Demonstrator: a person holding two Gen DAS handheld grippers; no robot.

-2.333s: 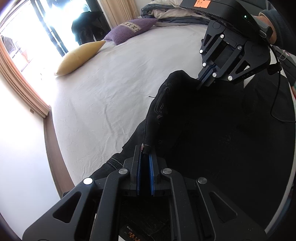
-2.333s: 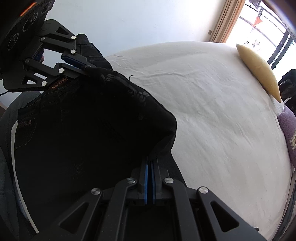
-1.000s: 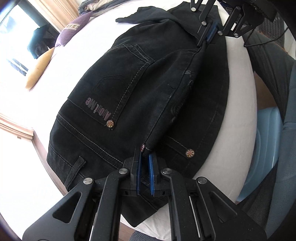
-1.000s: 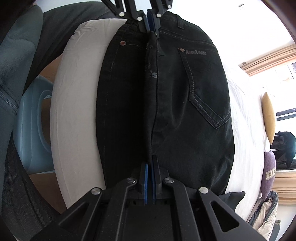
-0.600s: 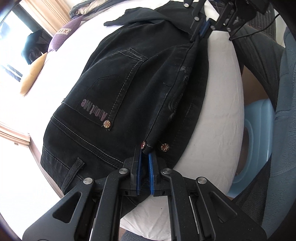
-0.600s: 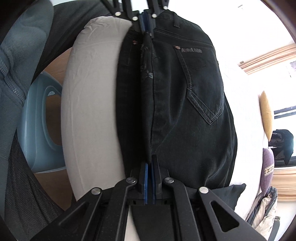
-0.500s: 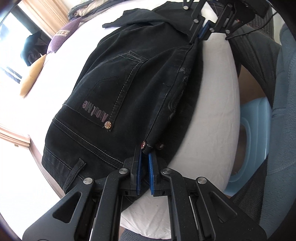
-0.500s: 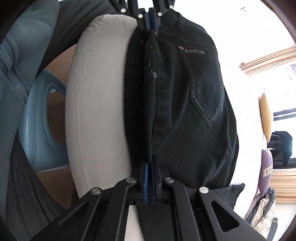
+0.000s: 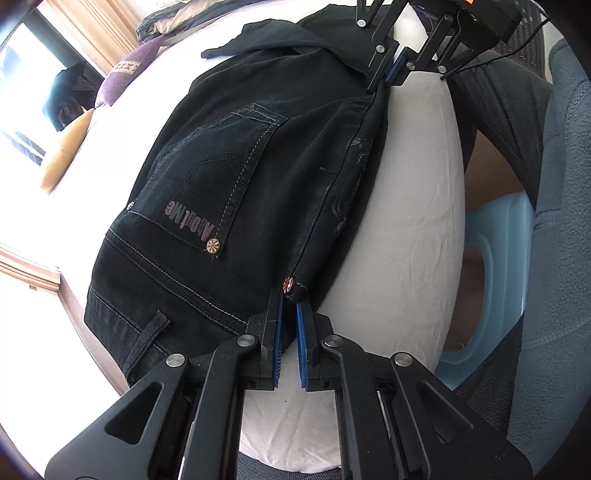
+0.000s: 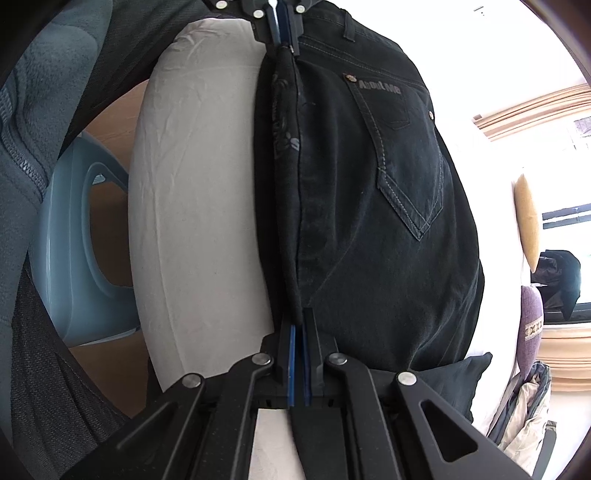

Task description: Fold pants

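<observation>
Black denim pants [image 9: 236, 192] lie folded lengthwise on a white bed [image 9: 410, 206], back pocket and "About Me" lettering facing up, the folded edge running along the bed's near edge. From the left wrist view, the left claw [image 9: 289, 325] sits at the waistband end of that fold, its blue pads a narrow gap apart; the riveted corner of the cloth reaches just to the tips, and whether it is pinched cannot be told. At the far end of the fold, the right claw [image 9: 391, 72] pinches the fabric between closed fingers. A yellow pillow [image 9: 62, 162] and a purple pillow [image 9: 125, 70] rest toward the bed's far edge. A pale blue plastic stool [image 9: 506, 258] stands beside the bed.

From the right wrist view, the right claw [image 10: 298, 325] is closed on the folded edge of the pants [image 10: 369, 206], blue pads nearly together. The left claw [image 10: 280, 26] meets the waistband end opposite. The bed [image 10: 199, 192] shows bare white between the pants and its near edge, with the stool [image 10: 74, 236] below.
</observation>
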